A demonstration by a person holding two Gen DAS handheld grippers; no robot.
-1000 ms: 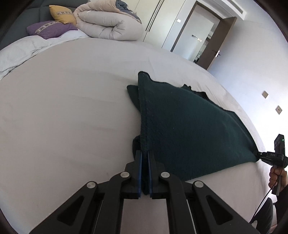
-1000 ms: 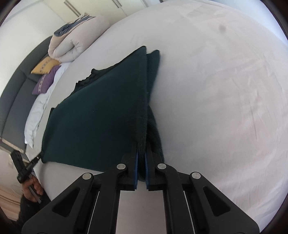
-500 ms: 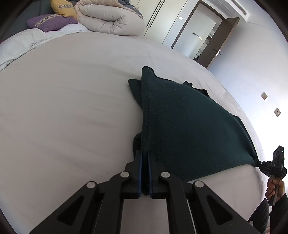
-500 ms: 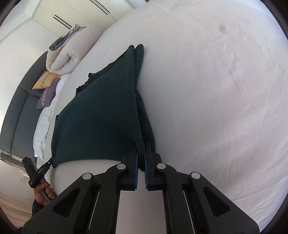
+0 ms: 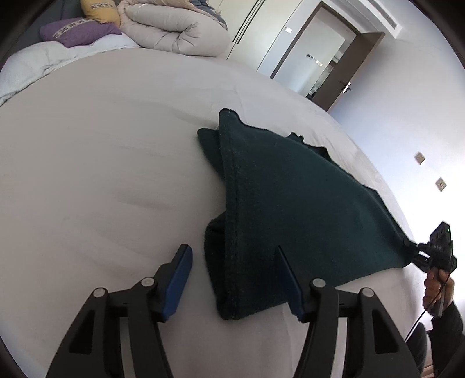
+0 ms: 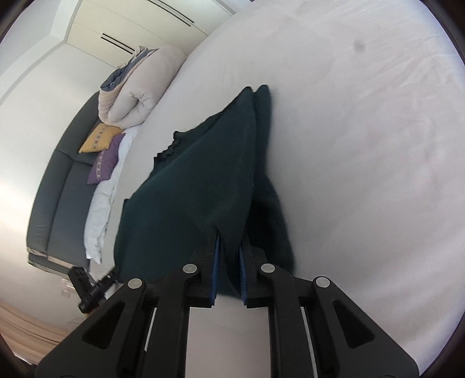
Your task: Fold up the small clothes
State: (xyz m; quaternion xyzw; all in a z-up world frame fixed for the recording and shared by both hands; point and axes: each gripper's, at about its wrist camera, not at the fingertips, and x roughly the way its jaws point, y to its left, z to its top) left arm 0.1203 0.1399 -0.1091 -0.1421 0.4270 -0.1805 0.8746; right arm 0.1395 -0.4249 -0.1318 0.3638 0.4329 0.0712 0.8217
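A dark green garment (image 5: 293,209) lies folded over itself on the white bed (image 5: 101,174). My left gripper (image 5: 232,276) is open, its jaws wide apart on either side of the garment's near corner, which rests on the sheet. My right gripper (image 6: 229,261) has its jaws slightly parted with the garment's other corner (image 6: 203,186) still between them. The right gripper also shows in the left wrist view (image 5: 430,250), at the garment's right tip. The left gripper shows small in the right wrist view (image 6: 90,286).
A rolled beige duvet (image 5: 177,29), a purple pillow (image 5: 78,32) and a yellow pillow (image 5: 98,8) lie at the bed's far end. A dark sofa (image 6: 58,186) stands beside the bed. A doorway (image 5: 328,55) and wardrobe doors are beyond.
My left gripper has opened and let go of the garment corner, which dropped onto the sheet. My right gripper's jaws have parted a little. The garment has sunk lower onto the bed.
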